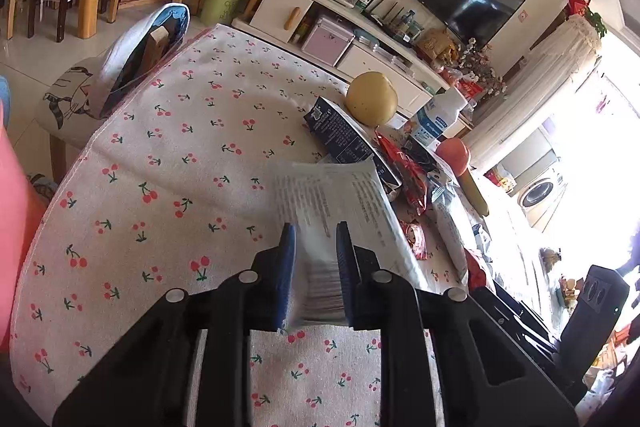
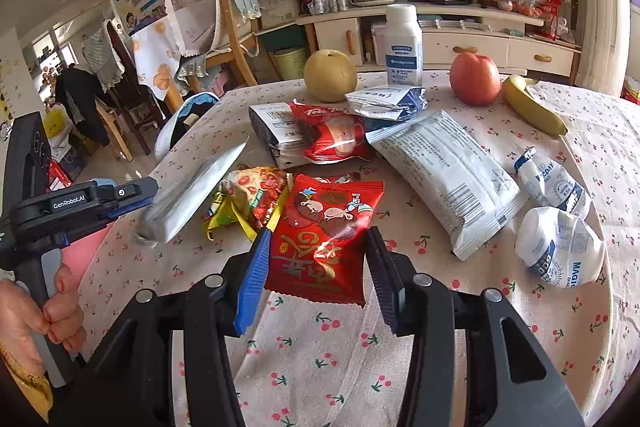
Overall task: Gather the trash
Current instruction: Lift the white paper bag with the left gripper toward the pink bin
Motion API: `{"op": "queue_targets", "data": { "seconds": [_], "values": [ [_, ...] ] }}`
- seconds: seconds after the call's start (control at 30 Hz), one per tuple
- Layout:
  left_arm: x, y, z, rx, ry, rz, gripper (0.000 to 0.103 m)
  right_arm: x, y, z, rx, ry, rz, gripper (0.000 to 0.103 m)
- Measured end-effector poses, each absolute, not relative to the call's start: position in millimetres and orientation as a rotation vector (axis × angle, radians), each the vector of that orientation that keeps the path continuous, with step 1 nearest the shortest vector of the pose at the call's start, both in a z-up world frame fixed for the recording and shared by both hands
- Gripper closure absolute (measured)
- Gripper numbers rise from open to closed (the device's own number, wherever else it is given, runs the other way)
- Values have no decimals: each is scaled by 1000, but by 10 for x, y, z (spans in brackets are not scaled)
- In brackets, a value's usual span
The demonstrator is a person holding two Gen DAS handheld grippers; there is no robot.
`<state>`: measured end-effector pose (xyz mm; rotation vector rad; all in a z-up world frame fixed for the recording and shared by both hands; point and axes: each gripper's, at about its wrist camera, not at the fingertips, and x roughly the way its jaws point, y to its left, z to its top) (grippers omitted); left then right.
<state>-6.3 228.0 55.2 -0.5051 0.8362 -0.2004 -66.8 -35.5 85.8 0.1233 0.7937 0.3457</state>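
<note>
In the left wrist view my left gripper (image 1: 316, 233) is shut on a silver-white printed packet (image 1: 332, 199), held just above the cherry-print tablecloth (image 1: 160, 187). From the right wrist view the same left gripper (image 2: 150, 193) shows at the left edge, gripping that packet (image 2: 188, 195) by one end, with a person's hand on its handle. My right gripper (image 2: 318, 241) is shut on a red snack packet (image 2: 324, 239), its blue pads pressing both sides. More wrappers lie beyond: a yellow-red one (image 2: 248, 199), a red one (image 2: 332, 135) and a big white one (image 2: 448, 171).
A pear (image 2: 330, 75), a white bottle (image 2: 404, 45), an apple (image 2: 475, 78) and a banana (image 2: 532, 109) stand along the table's far side. Two crumpled white packs (image 2: 560, 247) lie at the right. A dark carton (image 2: 276, 135) lies mid-table. Chairs and a TV cabinet stand behind.
</note>
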Motion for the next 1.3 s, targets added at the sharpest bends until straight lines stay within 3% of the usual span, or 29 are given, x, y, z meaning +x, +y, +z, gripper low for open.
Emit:
{"op": "queue_targets", "data": {
  "seconds": [0.13,0.17,0.23,0.27,0.3,0.43,0.87,0.93,1.0,1.13,1.2,1.3],
  "values": [
    [-50,2352,474,-525,885,-215,79,-689,-302,797,121,813,333,54],
    [-48,2356,457,-541,894,-237,72,-691,-293,777,121,819,327,54],
    [-61,2314,473,-520,891,-242,47,-698,-282,771,112,816,318,54],
    [-67,2278,478,-506,890,-233,27,-704,-288,778,112,811,320,54],
    [-67,2234,486,-496,888,-226,21,-711,-289,781,113,809,322,54],
    [25,2063,434,-475,904,-198,12,-708,-297,732,113,821,328,54],
    [353,1620,117,-344,1014,-105,8,-512,-328,633,139,863,396,54],
    [358,1554,100,-284,1021,-99,9,-496,-314,622,143,871,404,54],
    [339,1552,99,-268,1012,-94,16,-489,-293,608,135,879,408,54],
    [298,1618,133,-306,1012,-126,51,-514,-242,596,117,886,415,54],
    [270,1658,160,-308,1011,-120,78,-522,-242,605,112,884,415,54],
    [224,1782,194,-356,1006,-121,85,-551,-237,621,108,879,411,54]
  ]
}}
